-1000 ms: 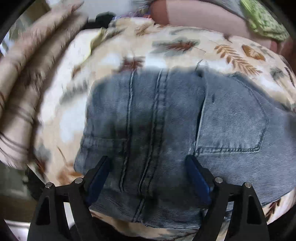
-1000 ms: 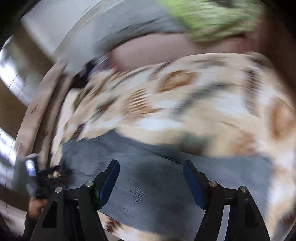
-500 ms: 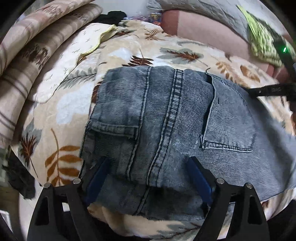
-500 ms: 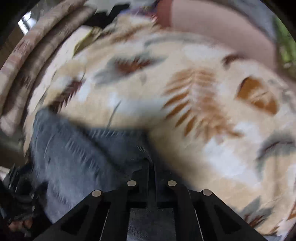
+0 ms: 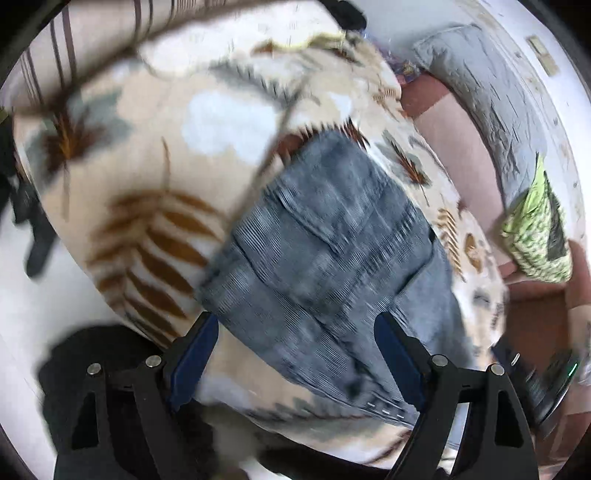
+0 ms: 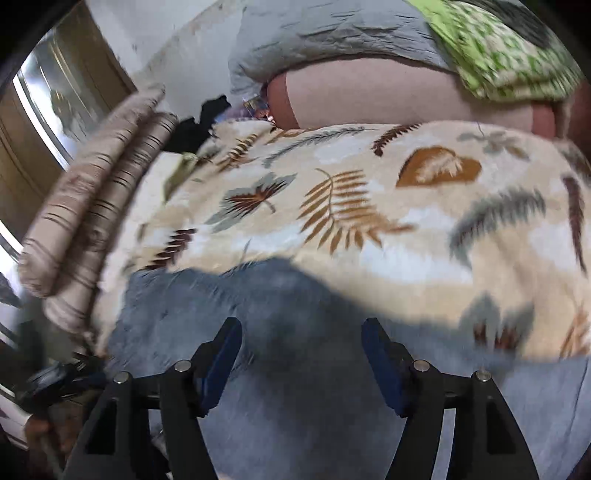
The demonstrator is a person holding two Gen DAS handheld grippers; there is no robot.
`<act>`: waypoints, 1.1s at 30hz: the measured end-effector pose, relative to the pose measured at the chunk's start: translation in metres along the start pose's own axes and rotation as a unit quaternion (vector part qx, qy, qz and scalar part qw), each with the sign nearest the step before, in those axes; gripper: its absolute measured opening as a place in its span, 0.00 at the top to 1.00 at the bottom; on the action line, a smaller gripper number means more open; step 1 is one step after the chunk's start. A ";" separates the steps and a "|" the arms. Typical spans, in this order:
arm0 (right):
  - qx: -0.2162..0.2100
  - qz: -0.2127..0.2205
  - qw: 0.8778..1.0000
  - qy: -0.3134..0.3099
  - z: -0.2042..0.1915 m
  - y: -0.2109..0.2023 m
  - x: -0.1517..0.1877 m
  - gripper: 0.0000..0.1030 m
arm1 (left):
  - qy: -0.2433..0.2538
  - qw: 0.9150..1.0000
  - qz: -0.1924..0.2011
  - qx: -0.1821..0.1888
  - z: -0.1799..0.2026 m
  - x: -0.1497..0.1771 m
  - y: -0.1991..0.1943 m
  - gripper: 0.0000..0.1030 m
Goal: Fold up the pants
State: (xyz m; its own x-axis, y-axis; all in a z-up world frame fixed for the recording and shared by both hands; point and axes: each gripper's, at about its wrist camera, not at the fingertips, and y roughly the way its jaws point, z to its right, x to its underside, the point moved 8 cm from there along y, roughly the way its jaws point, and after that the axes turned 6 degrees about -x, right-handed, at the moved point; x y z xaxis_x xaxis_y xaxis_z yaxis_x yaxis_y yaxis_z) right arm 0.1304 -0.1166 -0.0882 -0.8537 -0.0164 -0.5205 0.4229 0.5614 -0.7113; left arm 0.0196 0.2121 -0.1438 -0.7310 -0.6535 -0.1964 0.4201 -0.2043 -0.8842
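Grey-blue denim pants (image 5: 332, 258) lie folded on a leaf-print blanket (image 5: 147, 184). In the left wrist view they run from the middle toward the lower right, a back pocket facing up. My left gripper (image 5: 295, 354) is open and empty, held above the near end of the pants. In the right wrist view the pants (image 6: 295, 369) fill the bottom under my right gripper (image 6: 301, 354), which is open and empty just above the denim. The view is blurred.
The blanket (image 6: 369, 221) covers a bed. A striped beige rolled quilt (image 6: 92, 221) lies at the left, a grey pillow (image 6: 332, 33) and a green patterned cloth (image 6: 498, 48) at the back. A dark garment (image 5: 92, 369) lies on the white floor.
My right gripper was shut on the denim half a second ago and has opened, letting it go. My left gripper has pulled back and swung left, still open.
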 end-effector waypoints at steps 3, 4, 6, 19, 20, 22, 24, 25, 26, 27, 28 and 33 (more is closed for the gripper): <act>0.002 -0.002 0.999 0.034 0.013 -0.016 0.033 0.31 | -0.015 0.999 -0.016 0.027 0.015 0.007 0.007 0.17; 0.003 -0.002 0.999 0.046 0.019 -0.018 0.038 0.31 | -0.019 0.999 -0.013 0.024 0.017 0.006 0.008 0.17; 0.006 -0.004 0.997 0.078 0.039 -0.026 0.055 0.31 | -0.036 0.999 -0.011 0.016 0.021 0.001 0.015 0.17; 0.040 0.040 0.982 0.180 0.129 -0.090 0.099 0.31 | -0.057 0.998 0.008 0.002 0.028 0.000 0.002 0.36; 0.039 0.040 0.981 0.187 0.133 -0.090 0.102 0.31 | -0.056 0.998 0.011 0.004 0.031 0.001 0.000 0.35; 0.036 0.039 0.980 0.193 0.137 -0.089 0.104 0.31 | -0.045 0.999 0.014 0.004 0.034 -0.002 0.002 0.35; 0.038 0.040 0.980 0.192 0.138 -0.086 0.105 0.31 | -0.049 0.999 0.013 -0.012 0.033 -0.008 0.015 0.35; 0.039 0.040 0.980 0.189 0.137 -0.086 0.105 0.31 | -0.053 0.998 0.011 -0.012 0.032 -0.011 0.020 0.37; 0.039 0.041 0.981 0.187 0.136 -0.086 0.105 0.31 | -0.059 0.998 0.011 -0.015 0.031 -0.015 0.025 0.39; 0.038 0.041 0.981 0.186 0.136 -0.087 0.105 0.31 | -0.060 0.998 0.013 -0.018 0.031 -0.017 0.027 0.51; 0.037 0.042 0.981 0.186 0.134 -0.087 0.105 0.31 | -0.056 0.998 0.017 -0.024 0.032 -0.019 0.027 0.60; 0.035 0.038 0.979 0.196 0.144 -0.084 0.114 0.31 | -0.025 0.998 0.044 -0.046 0.029 -0.021 0.021 0.91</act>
State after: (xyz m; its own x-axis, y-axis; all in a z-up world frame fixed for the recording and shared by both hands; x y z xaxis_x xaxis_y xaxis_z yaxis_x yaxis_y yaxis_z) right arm 0.0415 -0.2845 -0.1553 -0.8640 0.3498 -0.3622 0.4983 0.4903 -0.7150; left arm 0.0591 0.2007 -0.1460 -0.6651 -0.7019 -0.2549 0.4283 -0.0790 -0.9002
